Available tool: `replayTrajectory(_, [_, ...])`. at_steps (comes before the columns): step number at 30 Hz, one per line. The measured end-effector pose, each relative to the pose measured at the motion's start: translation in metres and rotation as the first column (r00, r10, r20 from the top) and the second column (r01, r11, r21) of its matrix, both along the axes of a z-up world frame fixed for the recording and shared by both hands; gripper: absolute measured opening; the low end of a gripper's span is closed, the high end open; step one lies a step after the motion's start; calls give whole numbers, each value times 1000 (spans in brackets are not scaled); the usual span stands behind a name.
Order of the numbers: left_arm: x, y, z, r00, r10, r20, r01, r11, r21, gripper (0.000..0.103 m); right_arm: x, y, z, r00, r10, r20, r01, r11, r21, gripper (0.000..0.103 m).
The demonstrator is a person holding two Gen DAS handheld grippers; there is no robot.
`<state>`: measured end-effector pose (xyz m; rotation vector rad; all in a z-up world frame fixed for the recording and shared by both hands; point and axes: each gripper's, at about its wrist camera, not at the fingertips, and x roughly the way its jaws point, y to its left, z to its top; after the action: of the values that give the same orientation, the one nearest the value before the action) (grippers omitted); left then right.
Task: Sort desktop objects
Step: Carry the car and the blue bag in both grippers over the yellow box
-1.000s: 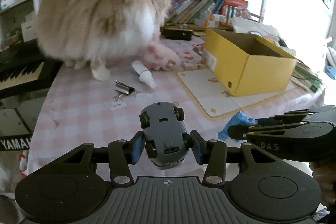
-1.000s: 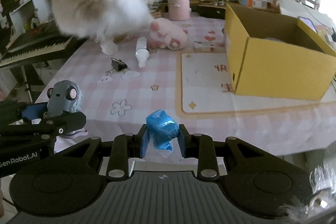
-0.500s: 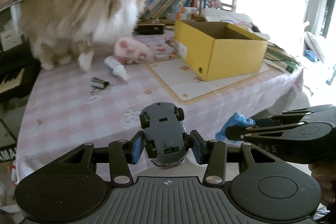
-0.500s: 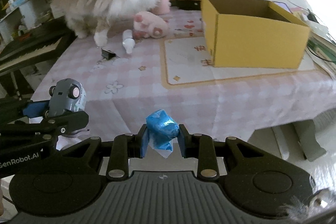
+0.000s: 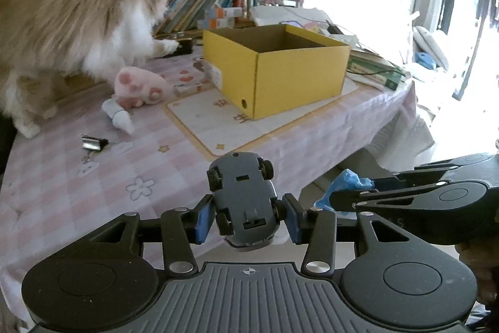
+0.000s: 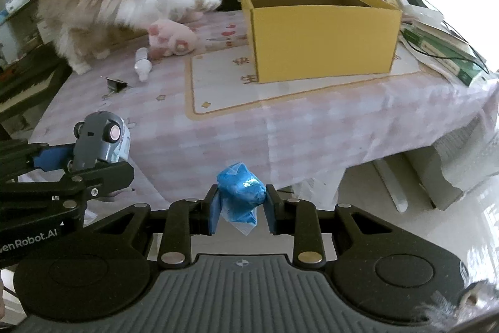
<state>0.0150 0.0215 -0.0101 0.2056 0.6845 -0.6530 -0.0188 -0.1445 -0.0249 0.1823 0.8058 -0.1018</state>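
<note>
Cluttered desk under a pink checked tablecloth (image 5: 62, 192), yellow box (image 5: 299, 74) open on the mat, fluffy cat (image 5: 62, 14) prowling beside it. My left gripper (image 5: 246, 216) pinches the grey toy car (image 5: 243, 198) belly-up by its sides; my right gripper (image 6: 240, 209) is clamped on a crumpled blue wad (image 6: 240, 192). Both hang off the near table edge, well short of the box. Risks: car pivots on its wheels and slips out; cat steps into my path or bats the drop.
</note>
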Motion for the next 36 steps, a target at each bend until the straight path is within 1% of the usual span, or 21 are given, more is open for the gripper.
replayTrajectory(5, [3,-10,2,1000,-19,4,19,1000,1,45,0,-11,0,1000,-27,-2,27,1000,2,27])
replayTrajectory(17, [10,-49,3,997,-82,10,82,997,8,45,2,-48,4,997,-80,4,80,997,-3,27])
replayTrajectory(29, [23,-76,1,995,-98,6,98,995,16,45,16,-75,2,995,-94,-13,95,996,6,27])
replayTrajectory(36, [33,-95,6,993,-117,34,116,993,12,45,29,-93,4,994,-109,-5,109,994,11,27])
